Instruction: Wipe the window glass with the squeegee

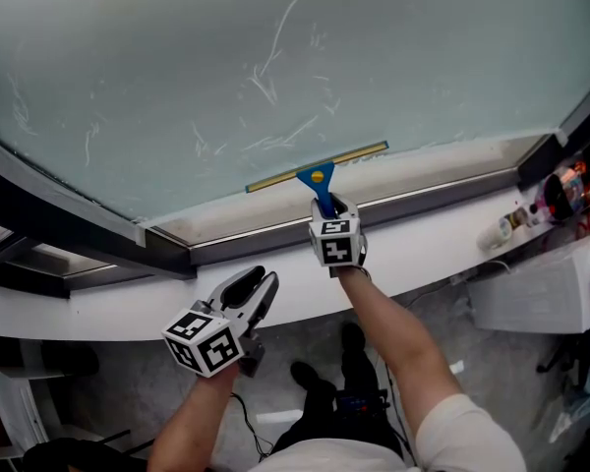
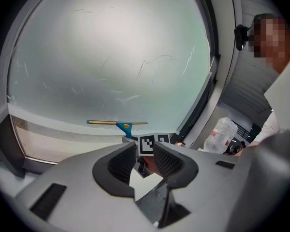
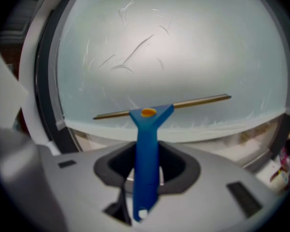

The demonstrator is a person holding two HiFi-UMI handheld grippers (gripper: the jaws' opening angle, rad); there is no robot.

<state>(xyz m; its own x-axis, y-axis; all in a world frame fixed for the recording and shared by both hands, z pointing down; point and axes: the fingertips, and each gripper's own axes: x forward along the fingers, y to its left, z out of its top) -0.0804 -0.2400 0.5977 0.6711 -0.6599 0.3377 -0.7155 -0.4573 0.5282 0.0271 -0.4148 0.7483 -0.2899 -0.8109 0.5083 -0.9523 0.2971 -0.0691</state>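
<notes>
While right gripper [image 1: 325, 206] fingers clench squeegee [image 1: 317, 177] on window glass [image 1: 275, 67], left gripper [image 1: 257, 282] fingers parted, empty, bottles [image 1: 502, 231] on sill [image 1: 423, 254]

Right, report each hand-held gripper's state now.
Left hand-held gripper: open, nothing between its jaws.
Right hand-held gripper: closed on the blue squeegee, held by its handle.

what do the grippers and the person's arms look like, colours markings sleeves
The left gripper and right gripper have light grey bodies with black jaw pads, textured on their inner faces. Each carries a white cube printed with black square markers. The right arm shows a short white sleeve; both forearms are uncovered.
</notes>
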